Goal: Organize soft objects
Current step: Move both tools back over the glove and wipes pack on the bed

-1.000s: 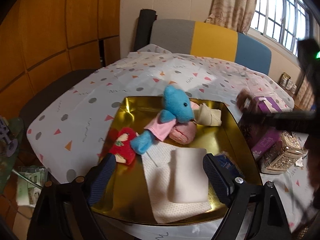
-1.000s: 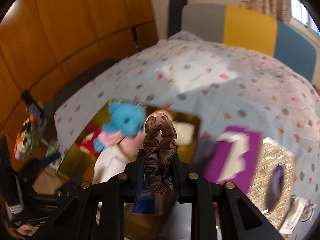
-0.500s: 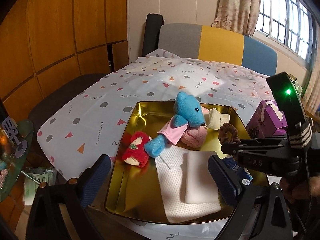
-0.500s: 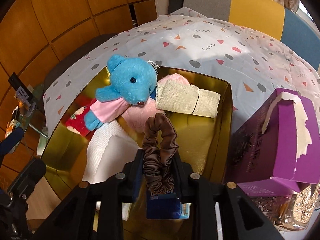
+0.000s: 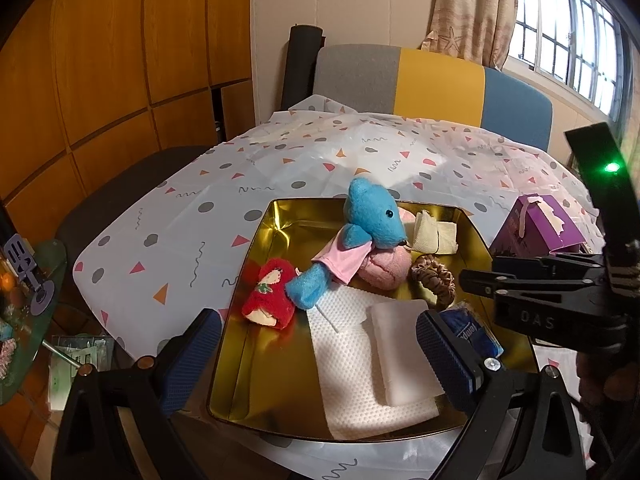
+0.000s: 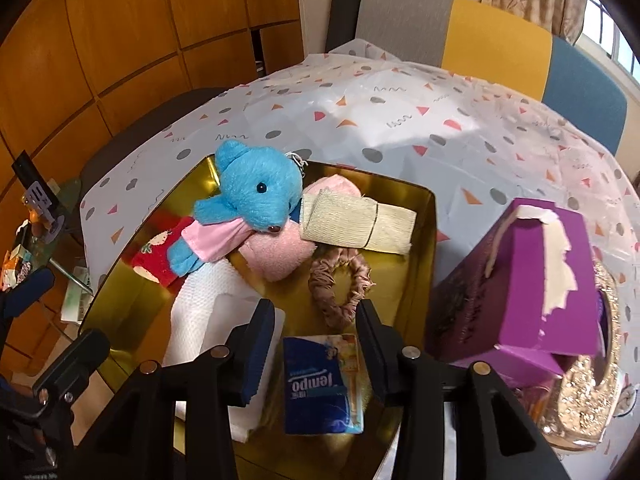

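Observation:
A gold tray (image 5: 256,248) (image 6: 424,236) holds a blue plush bear (image 5: 372,220) (image 6: 256,196), a red plush (image 5: 270,298) (image 6: 158,254), a pink plush (image 5: 384,268) (image 6: 280,252), a beige bandage roll (image 5: 436,234) (image 6: 356,222), white cloths (image 5: 372,356) (image 6: 200,312), a blue tissue pack (image 6: 320,388) (image 5: 470,328) and a brown scrunchie (image 5: 434,278) (image 6: 340,284). My right gripper (image 6: 316,320) is open just above the tray, the scrunchie lying loose beyond its fingers. My left gripper (image 5: 318,344) is open and empty over the tray's near edge.
A purple box (image 6: 532,280) (image 5: 540,228) and a glittery gold bag (image 6: 592,384) stand right of the tray on the patterned tablecloth (image 5: 280,168). A colour-block chair back (image 5: 432,84) is at the far side. A small cluttered side table (image 5: 24,304) is at left.
My right gripper moved down over the tray, opened and let go of the brown scrunchie, which now lies in the tray beside the pink plush. The left gripper stayed open.

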